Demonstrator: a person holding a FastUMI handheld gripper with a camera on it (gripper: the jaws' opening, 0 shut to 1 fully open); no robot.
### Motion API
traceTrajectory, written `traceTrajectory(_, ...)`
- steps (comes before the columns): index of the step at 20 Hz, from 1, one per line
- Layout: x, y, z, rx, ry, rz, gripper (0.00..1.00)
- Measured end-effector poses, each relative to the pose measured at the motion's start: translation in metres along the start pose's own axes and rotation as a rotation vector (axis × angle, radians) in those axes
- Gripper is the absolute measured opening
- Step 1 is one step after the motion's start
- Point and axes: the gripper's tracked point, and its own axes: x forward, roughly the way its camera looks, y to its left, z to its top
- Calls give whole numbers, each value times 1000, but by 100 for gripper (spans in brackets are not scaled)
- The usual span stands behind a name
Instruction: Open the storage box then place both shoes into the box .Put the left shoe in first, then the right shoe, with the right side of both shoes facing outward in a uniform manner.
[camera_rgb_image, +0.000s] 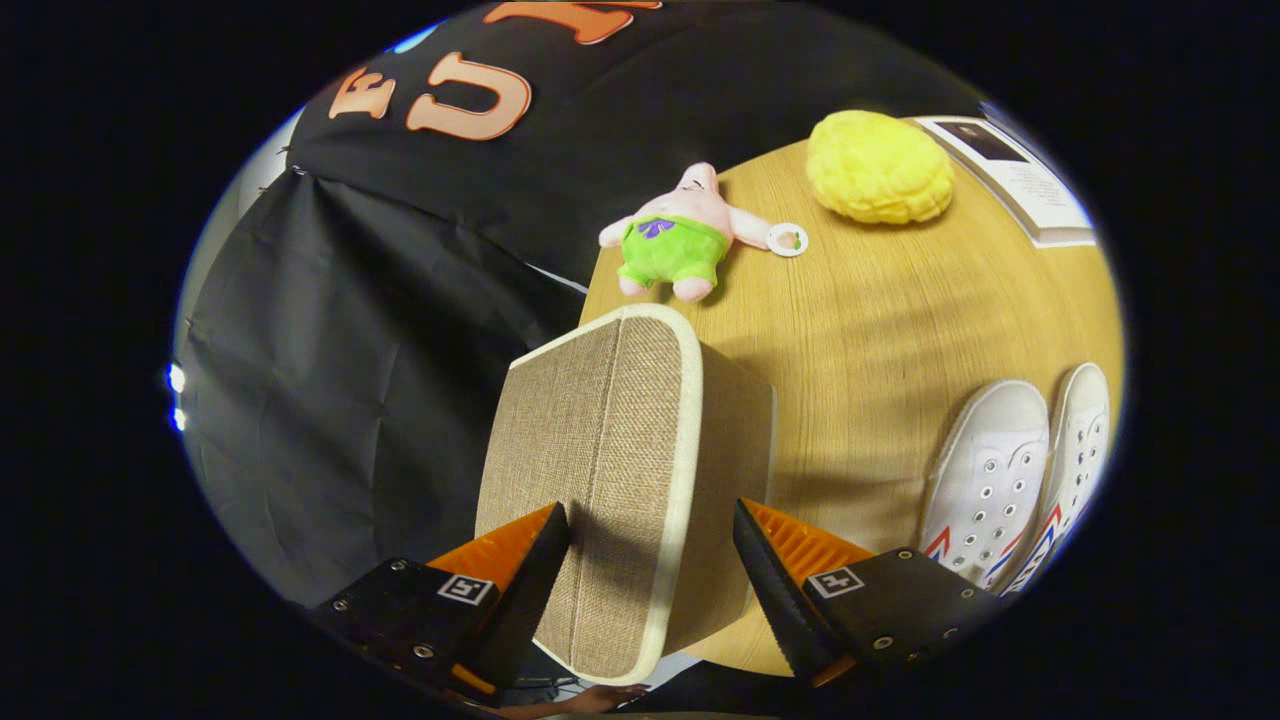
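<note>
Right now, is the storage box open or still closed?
Closed, as far as shows: the storage box has its cream-trimmed top flat, no gap visible. The hand-held gripper is open, fingers either side of the box. Both shoes sit on the table.

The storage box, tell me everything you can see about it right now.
The storage box looks like woven beige fabric, burlap-like, with cream piping along its rounded edges. A flat panel, apparently the lid, faces the camera, and whether it is shut cannot be told. The box stands at the near corner of the wooden table, just in front of a pink plush toy. The claw is open, one finger on each side of the box's near edge; whether the fingers touch it is unclear.
</note>
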Motion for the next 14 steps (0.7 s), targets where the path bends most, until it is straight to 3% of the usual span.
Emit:
traceTrajectory(2,-1,11,-3,28,17,50,97)
traceTrajectory(4,-9,18,5,13,-10,63,88)
traceTrajectory(5,-16,16,6,5,-21,44,72)
traceTrajectory(6,-21,15,10,-2,-32,34,65)
traceTrajectory(7,-26,19,14,-2,-45,39,47)
traceTrajectory(8,-32,26,19,7,-56,61,41)
traceTrajectory(9,-38,32,23,19,-70,77,29)
traceTrajectory(11,-43,38,31,13,-90,87,13)
traceTrajectory(14,-46,56,36,37,-91,136,4)
